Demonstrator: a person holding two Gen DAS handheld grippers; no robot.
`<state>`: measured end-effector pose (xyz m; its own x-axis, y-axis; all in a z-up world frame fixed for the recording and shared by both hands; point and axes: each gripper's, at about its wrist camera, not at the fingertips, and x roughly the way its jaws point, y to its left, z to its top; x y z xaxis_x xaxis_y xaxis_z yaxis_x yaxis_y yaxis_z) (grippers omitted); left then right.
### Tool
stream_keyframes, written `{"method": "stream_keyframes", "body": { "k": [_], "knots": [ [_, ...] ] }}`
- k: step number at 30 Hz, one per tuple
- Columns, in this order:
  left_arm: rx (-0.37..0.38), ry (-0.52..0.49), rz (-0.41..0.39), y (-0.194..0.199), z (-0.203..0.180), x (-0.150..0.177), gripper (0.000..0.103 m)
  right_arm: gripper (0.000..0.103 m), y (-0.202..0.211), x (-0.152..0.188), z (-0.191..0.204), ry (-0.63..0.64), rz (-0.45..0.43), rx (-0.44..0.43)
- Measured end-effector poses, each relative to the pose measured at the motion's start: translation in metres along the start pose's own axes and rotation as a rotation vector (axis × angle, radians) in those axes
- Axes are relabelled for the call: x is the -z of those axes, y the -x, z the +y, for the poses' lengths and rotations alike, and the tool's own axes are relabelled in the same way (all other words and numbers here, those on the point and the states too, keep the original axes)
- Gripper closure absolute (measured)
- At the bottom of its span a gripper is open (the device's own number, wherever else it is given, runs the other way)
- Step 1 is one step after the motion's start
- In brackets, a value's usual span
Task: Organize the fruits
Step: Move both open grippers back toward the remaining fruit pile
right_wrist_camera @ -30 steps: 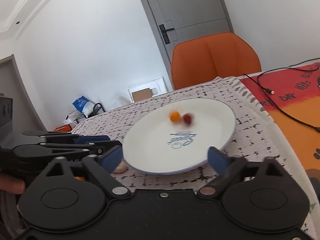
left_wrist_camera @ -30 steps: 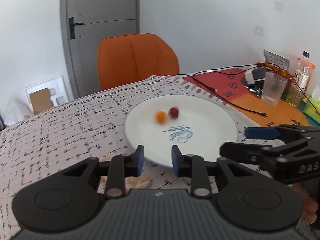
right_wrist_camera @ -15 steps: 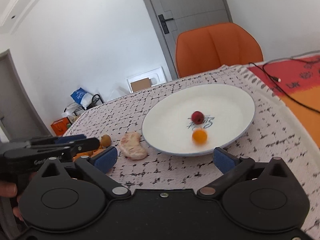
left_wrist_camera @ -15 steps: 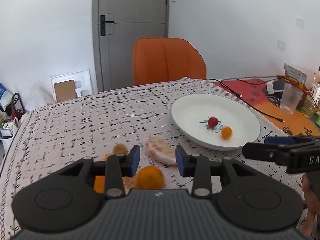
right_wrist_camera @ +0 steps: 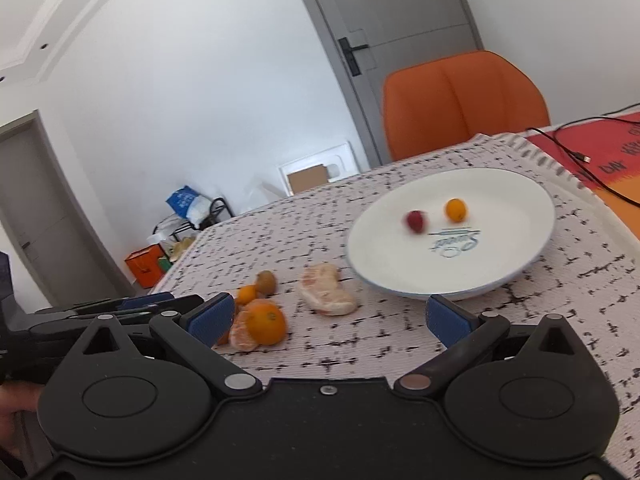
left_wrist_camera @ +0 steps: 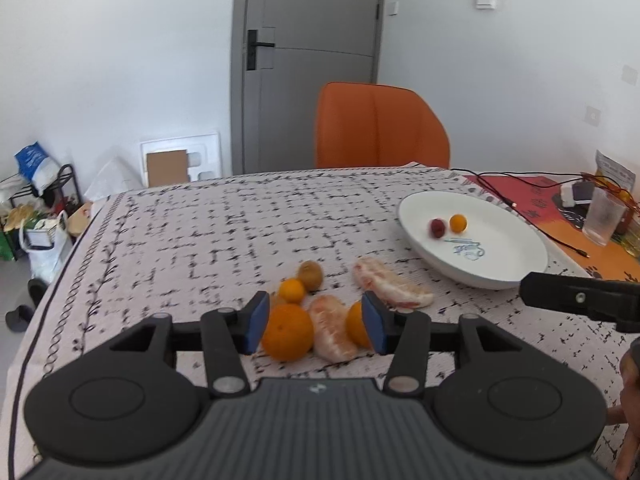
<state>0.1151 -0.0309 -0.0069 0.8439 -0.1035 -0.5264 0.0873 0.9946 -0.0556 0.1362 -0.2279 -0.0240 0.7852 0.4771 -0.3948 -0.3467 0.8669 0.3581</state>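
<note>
A white plate [left_wrist_camera: 500, 256] sits on the patterned tablecloth at the right and holds a small red fruit [left_wrist_camera: 437, 227] and a small orange fruit [left_wrist_camera: 458, 223]. Left of it lies a cluster: a whole orange [left_wrist_camera: 287, 337], a peeled segment [left_wrist_camera: 334, 328], a larger peeled piece [left_wrist_camera: 390, 288], a small mandarin [left_wrist_camera: 292, 290] and a kiwi [left_wrist_camera: 310, 274]. My left gripper [left_wrist_camera: 316, 326] is open just above the orange and segment. My right gripper [right_wrist_camera: 326, 318] is open and empty, near the plate [right_wrist_camera: 500, 264], with the cluster's orange [right_wrist_camera: 266, 323] by its left finger.
An orange chair [left_wrist_camera: 380, 128] stands behind the table. At the far right are a red-orange mat [left_wrist_camera: 532, 196], black cables [left_wrist_camera: 532, 220], a clear cup [left_wrist_camera: 603, 218] and bottles. The table's left edge [left_wrist_camera: 68, 264] drops to bags on the floor.
Both grippers have drawn back and swung left from the plate. My left gripper has widened and now frames the orange cluster. The two small fruits rolled about on the plate.
</note>
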Motion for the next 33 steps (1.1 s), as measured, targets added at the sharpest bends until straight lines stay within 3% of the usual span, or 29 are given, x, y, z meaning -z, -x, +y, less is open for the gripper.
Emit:
{"method": "stream_keyframes", "body": {
  "k": [4,9,16,23,29,33],
  "knots": [
    [-0.024,0.015,0.001,0.007,0.006,0.005,0.032,0.000,0.000,0.005,0.013,0.015,-0.004,-0.030],
    [-0.052,0.043,-0.011,0.016,0.019,0.013,0.019,0.000,-0.002,0.010,0.030,0.035,0.006,-0.061],
    [-0.091,0.076,-0.009,0.025,0.036,0.022,0.017,0.000,-0.003,0.019,0.058,0.095,0.006,-0.039],
    [-0.106,0.116,-0.024,0.035,0.054,0.027,0.017,0.000,0.000,0.033,0.090,0.227,0.014,-0.092],
    [-0.116,0.146,-0.041,0.044,0.068,0.030,0.017,0.000,-0.006,0.039,0.101,0.176,0.084,-0.146],
    [-0.125,0.165,-0.042,0.048,0.077,0.032,0.017,0.000,-0.005,0.045,0.111,0.222,0.092,-0.156]
  ]
}}
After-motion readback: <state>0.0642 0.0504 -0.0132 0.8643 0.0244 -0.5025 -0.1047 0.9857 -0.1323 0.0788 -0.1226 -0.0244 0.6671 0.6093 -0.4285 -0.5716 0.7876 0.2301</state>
